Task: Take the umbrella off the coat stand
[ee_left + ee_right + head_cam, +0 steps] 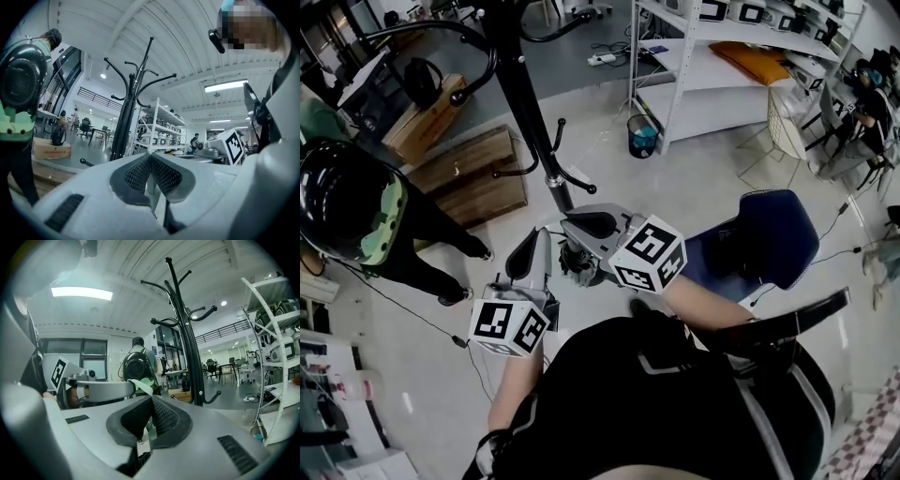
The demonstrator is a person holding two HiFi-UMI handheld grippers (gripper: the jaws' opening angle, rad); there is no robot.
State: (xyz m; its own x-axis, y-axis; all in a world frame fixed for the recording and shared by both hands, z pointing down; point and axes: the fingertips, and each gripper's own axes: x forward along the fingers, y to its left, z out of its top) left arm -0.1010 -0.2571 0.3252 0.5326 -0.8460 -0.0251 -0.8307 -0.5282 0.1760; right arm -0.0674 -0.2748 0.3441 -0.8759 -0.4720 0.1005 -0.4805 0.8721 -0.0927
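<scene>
Coat stand (530,103): black, upright on the pale floor, ahead of both grippers; curved hooks branch from the pole.
Umbrella: cannot be made out on the stand in any of the 3 views.
Left gripper (523,255): jaws together, pads meeting, nothing between them; aimed toward the stand, apart from it.
Right gripper (574,225): jaws together, empty; just beside the left gripper, below the pole's lower end in the head view.
Bystander (347,202): left of the stand, bearing a rounded black item with green trim.
Waste bin (642,134): beside white shelving (712,94).

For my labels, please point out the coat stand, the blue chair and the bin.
coat stand (530,103), head view, its pole
blue chair (773,234), head view, its padding
bin (643,148), head view, its side
</scene>
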